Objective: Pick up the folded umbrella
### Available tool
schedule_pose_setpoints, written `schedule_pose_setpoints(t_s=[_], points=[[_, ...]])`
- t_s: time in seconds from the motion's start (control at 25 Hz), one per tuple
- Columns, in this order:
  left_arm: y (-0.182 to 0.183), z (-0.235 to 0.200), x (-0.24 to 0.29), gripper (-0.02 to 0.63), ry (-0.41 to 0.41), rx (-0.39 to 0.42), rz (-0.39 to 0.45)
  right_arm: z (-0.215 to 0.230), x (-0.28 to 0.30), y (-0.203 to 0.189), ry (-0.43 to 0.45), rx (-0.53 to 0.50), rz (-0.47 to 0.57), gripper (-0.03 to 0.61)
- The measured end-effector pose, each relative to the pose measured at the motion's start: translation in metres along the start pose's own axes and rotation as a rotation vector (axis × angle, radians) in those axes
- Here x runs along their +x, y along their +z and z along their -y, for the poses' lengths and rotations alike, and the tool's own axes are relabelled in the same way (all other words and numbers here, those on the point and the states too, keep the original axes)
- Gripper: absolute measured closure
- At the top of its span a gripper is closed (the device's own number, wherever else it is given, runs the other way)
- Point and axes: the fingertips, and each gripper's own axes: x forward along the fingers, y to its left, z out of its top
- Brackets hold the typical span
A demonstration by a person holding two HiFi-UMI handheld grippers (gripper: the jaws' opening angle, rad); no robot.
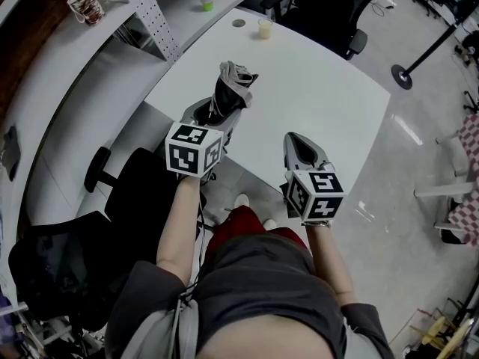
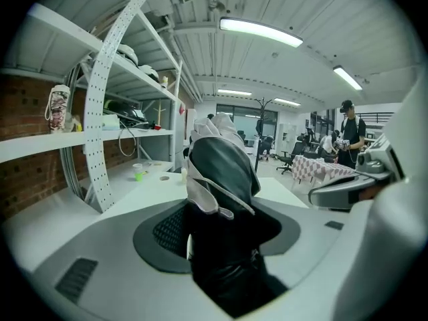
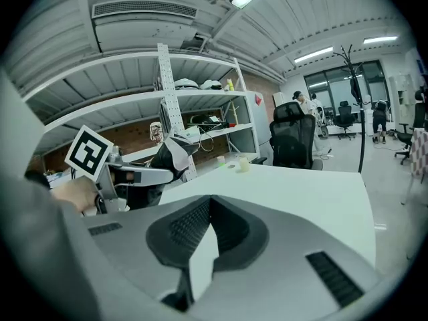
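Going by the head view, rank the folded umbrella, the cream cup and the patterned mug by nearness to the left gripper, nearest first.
1. Folded umbrella: gripped between the left gripper's fingers, above the white table's near edge.
2. Cream cup: at the table's far edge.
3. Patterned mug: on the shelf, far left.

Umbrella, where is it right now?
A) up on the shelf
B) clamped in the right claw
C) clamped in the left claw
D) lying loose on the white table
C: in the left gripper view the folded umbrella sits between the pads of the left claw, which press on it, while the right claw has nothing in it.
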Motion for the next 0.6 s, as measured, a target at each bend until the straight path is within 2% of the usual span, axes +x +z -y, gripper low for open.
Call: schedule_pose_setpoints(t_s=[0.6], points=[[0.004,0.072,-0.049,0.371,0.017,0.0,0.103,0.008,-0.057,-0.003,0.01,-0.017,0.051,0.56]])
